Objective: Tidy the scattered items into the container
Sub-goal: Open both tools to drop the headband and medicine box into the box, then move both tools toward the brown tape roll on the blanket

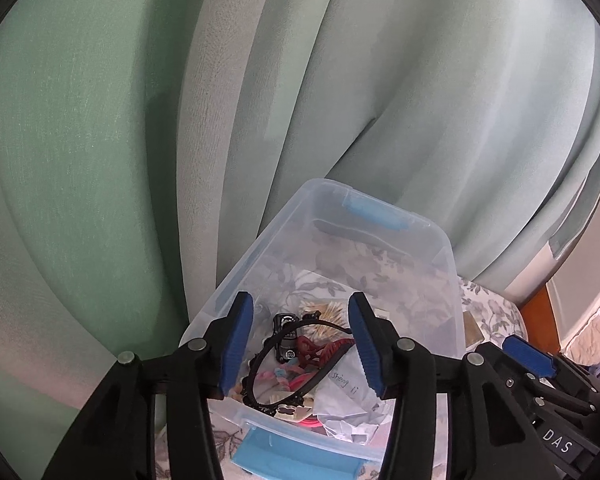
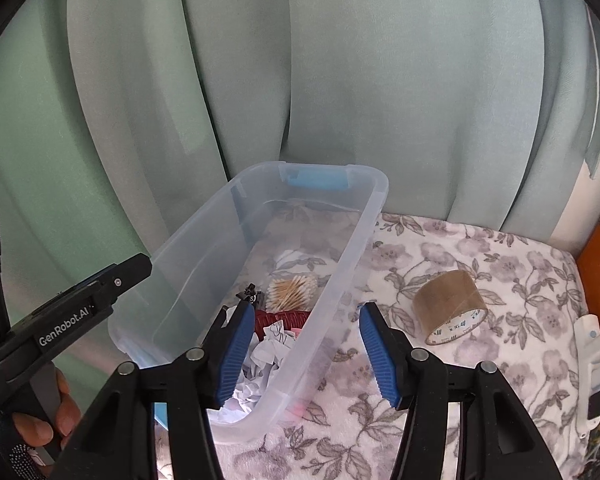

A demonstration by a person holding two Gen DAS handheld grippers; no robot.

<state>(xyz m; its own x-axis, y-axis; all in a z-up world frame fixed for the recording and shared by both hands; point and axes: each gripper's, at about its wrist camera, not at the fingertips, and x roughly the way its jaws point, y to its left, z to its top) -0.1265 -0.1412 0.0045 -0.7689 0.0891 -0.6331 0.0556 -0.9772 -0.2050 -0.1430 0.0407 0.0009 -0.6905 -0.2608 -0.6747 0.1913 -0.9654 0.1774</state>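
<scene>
A clear plastic container [image 1: 440, 240] [image 2: 374, 200] with blue latches stands on a flowered cloth. It holds a black headband [image 1: 260, 360], a small black toy car [image 1: 286, 338], a red hair claw [image 1: 316, 350], cotton swabs [image 2: 292, 290] and crumpled paper [image 2: 264, 364]. My left gripper [image 1: 300, 320] hangs open above these, nothing between its pads. My right gripper [image 2: 306, 316] is open and straddles the container's right wall, one finger inside and one outside, with neither pad touching it. A roll of brown tape [image 2: 450, 306] lies on the cloth to the right of the container.
Green curtains [image 2: 340, 80] hang close behind the container. A wooden edge [image 2: 592, 256] and a white object [image 2: 592, 344] lie at the far right. A hand [image 2: 56, 412] holds the left gripper's body at the lower left. One blue pad [image 1: 530, 356] of the right gripper shows beside the container.
</scene>
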